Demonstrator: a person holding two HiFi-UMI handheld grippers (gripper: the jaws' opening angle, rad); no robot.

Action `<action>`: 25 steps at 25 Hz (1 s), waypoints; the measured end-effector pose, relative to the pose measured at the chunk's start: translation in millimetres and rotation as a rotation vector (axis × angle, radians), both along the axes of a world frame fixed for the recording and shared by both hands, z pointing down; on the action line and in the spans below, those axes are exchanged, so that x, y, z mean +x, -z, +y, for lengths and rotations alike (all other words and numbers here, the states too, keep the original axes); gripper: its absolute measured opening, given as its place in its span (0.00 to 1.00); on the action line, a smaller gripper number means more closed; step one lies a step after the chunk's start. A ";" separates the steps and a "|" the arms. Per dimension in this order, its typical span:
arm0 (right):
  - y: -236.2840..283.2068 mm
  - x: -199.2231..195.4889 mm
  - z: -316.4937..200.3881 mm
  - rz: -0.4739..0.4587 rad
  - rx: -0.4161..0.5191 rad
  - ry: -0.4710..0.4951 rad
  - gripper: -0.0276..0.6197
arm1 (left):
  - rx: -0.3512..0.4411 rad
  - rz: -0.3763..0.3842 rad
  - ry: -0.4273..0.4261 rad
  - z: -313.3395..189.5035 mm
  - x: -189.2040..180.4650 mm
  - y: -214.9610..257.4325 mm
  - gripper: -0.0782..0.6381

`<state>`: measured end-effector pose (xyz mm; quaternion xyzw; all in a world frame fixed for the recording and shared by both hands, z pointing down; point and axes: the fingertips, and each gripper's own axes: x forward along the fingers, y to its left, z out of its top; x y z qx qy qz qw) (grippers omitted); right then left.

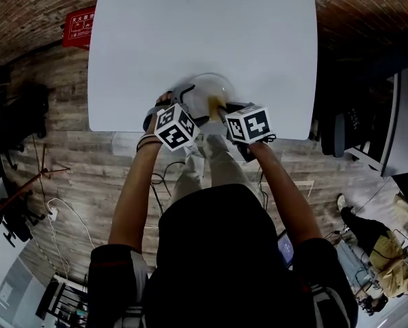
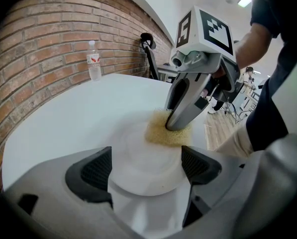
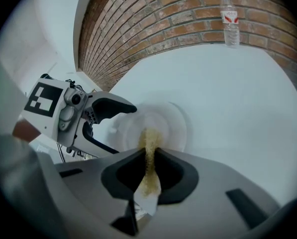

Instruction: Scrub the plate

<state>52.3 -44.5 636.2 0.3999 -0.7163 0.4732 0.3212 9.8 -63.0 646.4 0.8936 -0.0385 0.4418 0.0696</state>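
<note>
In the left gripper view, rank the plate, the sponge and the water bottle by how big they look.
1. plate, largest
2. sponge
3. water bottle, smallest; it stands farthest from the camera, so its true size against the sponge is unsure.

A round white plate (image 1: 205,87) lies on the white rectangular table (image 1: 190,33) near its front edge, its left rim between the jaws of the left gripper (image 2: 144,168). The yellow sponge (image 3: 149,146), pinched in the right gripper (image 3: 148,169), rests on the plate's near side. A clear plastic bottle (image 3: 231,21) stands at the table's far edge.
</note>
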 end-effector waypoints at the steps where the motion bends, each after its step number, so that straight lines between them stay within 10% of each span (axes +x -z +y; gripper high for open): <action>1: -0.2 1.2 -0.1 0.002 0.000 0.000 0.11 | 0.000 -0.001 0.000 0.0 -0.2 -0.4 0.69; 25: 5.1 35.8 1.4 0.057 -0.034 -0.069 0.11 | -0.004 0.008 0.010 -0.7 -1.2 -3.1 0.69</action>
